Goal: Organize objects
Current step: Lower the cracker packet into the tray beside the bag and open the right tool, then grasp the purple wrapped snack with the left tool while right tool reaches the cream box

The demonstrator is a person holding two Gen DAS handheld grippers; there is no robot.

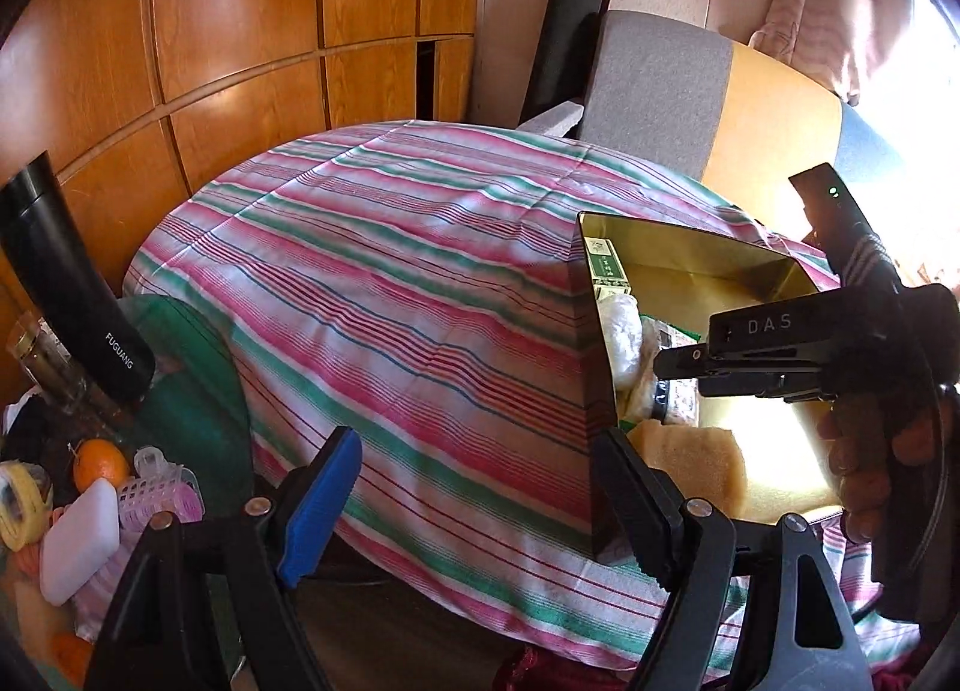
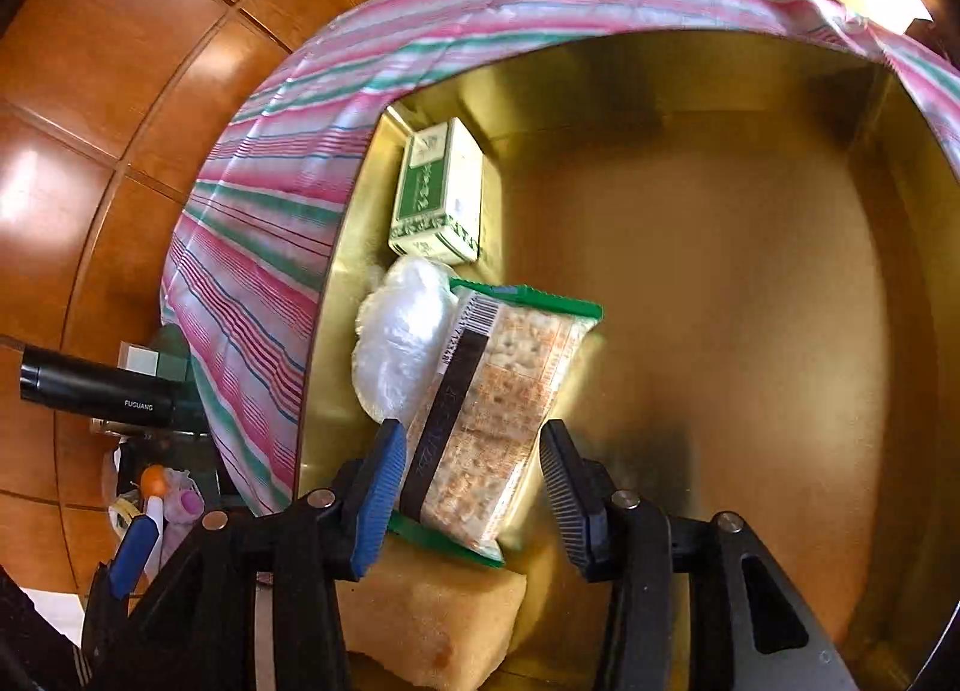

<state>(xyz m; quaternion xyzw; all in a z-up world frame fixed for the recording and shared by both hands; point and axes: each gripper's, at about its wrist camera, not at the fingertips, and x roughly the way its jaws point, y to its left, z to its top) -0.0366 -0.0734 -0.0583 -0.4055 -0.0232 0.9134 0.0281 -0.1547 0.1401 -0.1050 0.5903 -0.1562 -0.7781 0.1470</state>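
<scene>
**Two grippers at the shiny gold box**

A shiny gold cardboard box (image 2: 720, 283) sits on a desk covered with a pink, green and white striped cloth (image 1: 390, 271). The right hand-held gripper (image 2: 474, 487) hangs over the box with its two fingers spread wide. A clear cracker packet with green ends (image 2: 498, 391) lies between the fingers, but I cannot tell if they touch it.

Just beside the packet is a crinkly white plastic bundle (image 2: 402, 343). Past that, in the corner of the box, lies a small green and white carton (image 2: 441, 193). A yellow sponge block (image 2: 432, 619) lies near the front, partly under the packet's end.

The left hand-held gripper (image 1: 480, 505) is spread open too and holds nothing. It is over the striped cloth, next to the box's dark outer wall.

Off to the left of the desk there is a tall black flask with the word FUGUANG (image 1: 72, 295), a round orange fruit (image 1: 101, 464), a pink plastic hair roller (image 1: 159, 496) and a white rounded bar (image 1: 81, 541).
</scene>
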